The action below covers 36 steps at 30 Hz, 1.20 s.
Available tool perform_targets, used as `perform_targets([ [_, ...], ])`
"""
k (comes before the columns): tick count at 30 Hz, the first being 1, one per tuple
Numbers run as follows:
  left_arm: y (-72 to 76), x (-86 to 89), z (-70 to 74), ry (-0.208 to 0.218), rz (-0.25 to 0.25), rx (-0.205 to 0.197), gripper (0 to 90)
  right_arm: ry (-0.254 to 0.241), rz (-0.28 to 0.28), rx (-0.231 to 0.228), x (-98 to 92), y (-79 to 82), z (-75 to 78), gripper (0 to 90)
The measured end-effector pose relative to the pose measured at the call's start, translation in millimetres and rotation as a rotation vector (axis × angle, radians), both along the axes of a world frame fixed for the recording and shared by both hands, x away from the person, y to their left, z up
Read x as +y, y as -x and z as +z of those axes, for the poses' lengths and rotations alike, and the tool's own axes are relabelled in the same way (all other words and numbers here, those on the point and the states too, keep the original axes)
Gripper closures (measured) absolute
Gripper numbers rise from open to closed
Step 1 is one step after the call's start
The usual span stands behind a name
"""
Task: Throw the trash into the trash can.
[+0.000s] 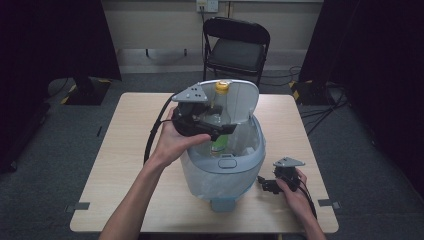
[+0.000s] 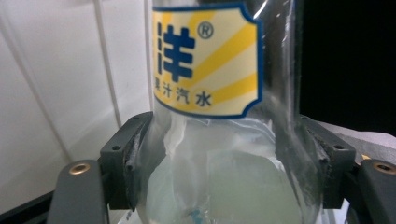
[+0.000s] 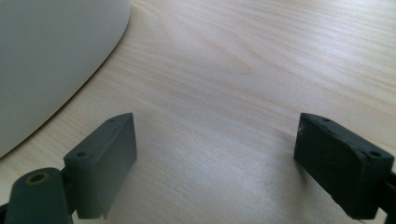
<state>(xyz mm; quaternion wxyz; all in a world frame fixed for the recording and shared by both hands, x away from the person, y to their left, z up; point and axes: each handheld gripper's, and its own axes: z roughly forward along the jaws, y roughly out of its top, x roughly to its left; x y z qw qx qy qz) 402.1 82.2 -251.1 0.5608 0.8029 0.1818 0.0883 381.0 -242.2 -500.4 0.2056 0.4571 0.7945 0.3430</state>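
At the centre of the high view our left gripper (image 1: 220, 129) holds a clear bottle (image 1: 219, 117) upright over the open mouth of the lidded bin (image 1: 227, 165), its jaws clamped on the bottle's body below the yellow label. Judging by this, we are dropping the bottle into the bin. To do it well, we bring it clear of the raised lid (image 1: 240, 97), lower it inside the rim, then release. Our right gripper (image 3: 215, 154) rests at lower right on the bench (image 1: 125, 165), jaws spread and empty.
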Motion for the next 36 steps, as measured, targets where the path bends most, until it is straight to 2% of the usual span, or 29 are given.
perform_targets([
  [11, -4.5, -1.2, -3.0, -0.016, -0.006, 0.017, 28.1, 0.000, 0.000, 0.000, 0.0, 0.0, 0.0, 12.0],
  [14, -4.1, 4.9, 3.9, 0.095, -0.038, 0.023, 31.7, 0.000, 0.000, 0.001, 0.0, 0.0, 0.0, 12.0],
  [15, -2.6, 6.2, 7.1, 0.090, -0.016, 0.006, 31.7, 0.000, 0.000, 0.001, 0.0, 0.0, 0.0, 12.0],
  [16, 0.5, 6.6, 12.0, 0.058, 0.012, -0.025, 31.6, 0.000, 0.000, 0.001, 0.0, 0.0, 0.0, 12.0],
  [19, 2.4, 9.1, 14.3, 0.050, 0.013, -0.030, 31.7, -0.001, 0.012, 0.000, 0.2, -0.4, 0.1, 11.8],
  [22, 3.1, 13.5, 12.8, 0.082, -0.005, -0.024, 32.7, -0.001, 0.017, 0.002, 0.2, -0.2, -0.1, 11.6],
  [24, 2.1, 16.0, 10.2, 0.076, 0.003, -0.030, 33.9, -0.003, 0.015, 0.002, 0.3, -0.3, -0.2, 11.6],
  [30, 0.9, 30.4, 4.0, 0.116, 0.028, -0.028, 36.5, -0.002, 0.016, 0.001, 0.3, -0.4, -0.1, 11.5],
  [36, 2.9, 43.9, 2.0, 0.112, 0.059, -0.030, 36.2, -0.002, 0.015, 0.002, 0.4, -0.3, -0.1, 11.6],
])
